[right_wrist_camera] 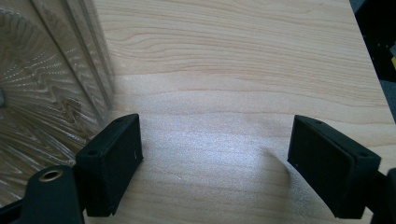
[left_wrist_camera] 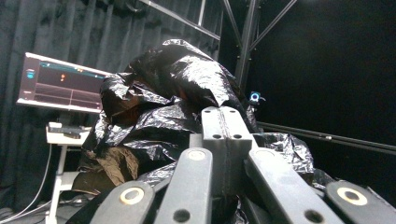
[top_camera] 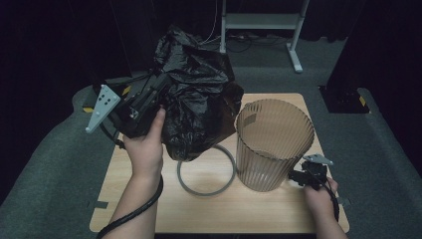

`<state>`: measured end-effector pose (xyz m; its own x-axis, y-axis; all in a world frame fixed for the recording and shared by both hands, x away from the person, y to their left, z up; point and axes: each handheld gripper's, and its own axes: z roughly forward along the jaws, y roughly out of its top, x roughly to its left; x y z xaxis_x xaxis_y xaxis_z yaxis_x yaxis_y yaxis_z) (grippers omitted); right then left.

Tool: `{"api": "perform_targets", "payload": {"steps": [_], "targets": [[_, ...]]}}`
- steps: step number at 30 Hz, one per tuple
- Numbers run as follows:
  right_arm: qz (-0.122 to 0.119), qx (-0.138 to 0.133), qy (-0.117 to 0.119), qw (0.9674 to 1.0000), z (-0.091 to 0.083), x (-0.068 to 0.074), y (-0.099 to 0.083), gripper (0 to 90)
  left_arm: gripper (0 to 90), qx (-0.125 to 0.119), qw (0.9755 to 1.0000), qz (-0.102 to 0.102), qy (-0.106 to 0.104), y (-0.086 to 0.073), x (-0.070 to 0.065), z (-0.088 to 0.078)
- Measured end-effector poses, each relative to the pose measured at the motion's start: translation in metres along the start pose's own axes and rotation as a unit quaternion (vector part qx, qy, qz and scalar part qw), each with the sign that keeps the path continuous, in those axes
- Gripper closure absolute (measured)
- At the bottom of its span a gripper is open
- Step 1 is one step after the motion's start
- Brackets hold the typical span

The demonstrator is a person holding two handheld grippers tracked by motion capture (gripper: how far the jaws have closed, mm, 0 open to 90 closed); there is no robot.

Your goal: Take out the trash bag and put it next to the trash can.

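Overhead, the left gripper [top_camera: 158,84] pinches the black bag [top_camera: 199,104] above the table [top_camera: 209,209].

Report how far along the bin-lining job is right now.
Done: the black bag is lifted off the table, pinched in the shut left gripper. In hand: it hangs crumpled, left of and above the ribbed bin, not yet opened. Left: spreading it into the bin, which holds no bag, and probably fitting the grey ring lying on the table. The right gripper rests open beside the bin.

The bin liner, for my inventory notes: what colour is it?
Glossy black bin liner, clearest in the high view.
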<state>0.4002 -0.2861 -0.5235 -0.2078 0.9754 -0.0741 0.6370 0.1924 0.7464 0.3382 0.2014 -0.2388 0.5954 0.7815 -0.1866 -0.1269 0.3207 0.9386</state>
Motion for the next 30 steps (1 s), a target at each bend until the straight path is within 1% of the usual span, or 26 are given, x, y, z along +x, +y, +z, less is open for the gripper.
{"api": "perform_targets", "payload": {"steps": [4, 7, 9, 18, 29, 30], "targets": [[-0.002, -0.001, 0.002, 1.0, 0.0, 0.0, 0.0, 18.3, 90.0, 0.005, 1.0, -0.001, 0.006, -0.003, 0.006, -0.008], [-0.007, -0.002, 0.007, 1.0, 0.001, -0.001, 0.0, 18.3, 90.0, 0.007, 0.9999, -0.003, 0.013, -0.007, 0.011, -0.014], [-0.006, -0.001, 0.011, 0.9999, 0.001, -0.002, 0.0, 18.3, 90.0, 0.008, 0.9998, -0.006, 0.016, -0.01, 0.014, -0.018], [0.002, 0.003, 0.013, 0.9999, 0.001, -0.001, 0.0, 18.3, 90.0, 0.024, 0.9989, -0.022, 0.034, -0.033, 0.031, -0.033], [0.003, 0.003, 0.015, 0.9999, 0.001, -0.002, 0.0, 18.3, 90.0, 0.038, 0.9975, -0.035, 0.047, -0.056, 0.042, -0.045], [0.006, 0.004, 0.015, 0.9999, 0.001, -0.002, 0.0, 18.2, 90.0, 0.039, 0.9974, -0.038, 0.048, -0.058, 0.043, -0.046]]}}
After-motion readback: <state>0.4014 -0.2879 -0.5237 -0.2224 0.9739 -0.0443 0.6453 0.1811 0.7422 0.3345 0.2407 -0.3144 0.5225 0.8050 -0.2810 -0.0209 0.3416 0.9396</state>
